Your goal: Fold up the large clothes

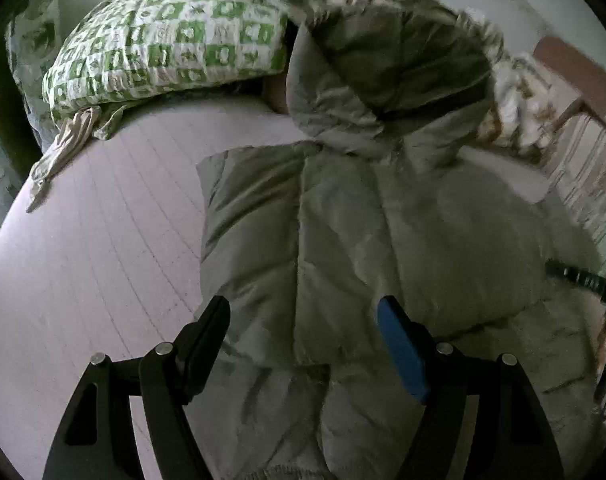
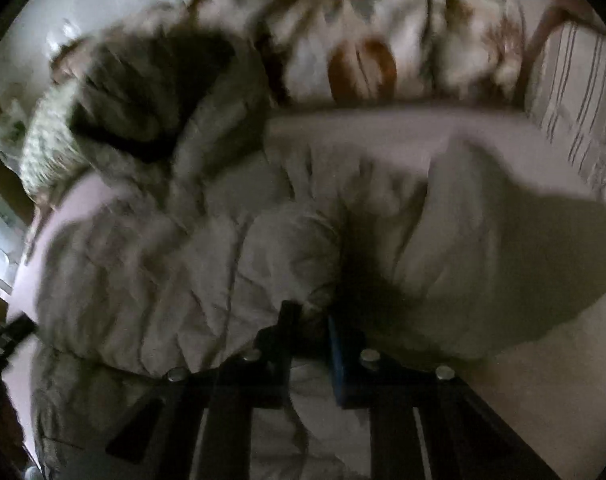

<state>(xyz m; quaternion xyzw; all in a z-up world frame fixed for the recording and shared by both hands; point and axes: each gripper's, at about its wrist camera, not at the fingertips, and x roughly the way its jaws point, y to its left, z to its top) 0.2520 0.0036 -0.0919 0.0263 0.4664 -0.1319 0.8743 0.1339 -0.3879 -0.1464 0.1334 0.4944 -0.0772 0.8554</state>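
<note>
Across the bed sheet point(image 1: 103, 240) a grey-green padded coat point(image 1: 363, 240) is lying flat, its long axis running from the near edge of the left wrist view up toward twelve o'clock, where the hood point(image 1: 395, 88) is resting open near the green patterned pillow point(image 1: 163, 44) at about ten o'clock.

The left gripper point(image 1: 303, 320) is hovering over the coat's lower part with its jaws standing wide apart. No fabric is pinched between them; whether the pads are brushing the quilting is not clear. The coat's left border is lying just inside the black finger point(image 1: 207, 332), and the blue-padded finger point(image 1: 399, 344) is sitting over the body panel.

The right gripper point(image 2: 311, 320) is nearly closed, and in the blurred right wrist view its fingers are appearing to pinch a bunched fold of the coat point(image 2: 207, 264) right at their tips, at about six o'clock. From that pinch the garment is spreading toward ten o'clock, where the hood is lying, and a paler puffed part point(image 2: 483, 240), likely a sleeve, is bulging toward three o'clock.

Judging by this, the right hand is the one already on the cloth, and the fold will probably be turning on carrying that pinched part across the coat's long axis while the left gripper is steadying or catching the opposite border.
</note>
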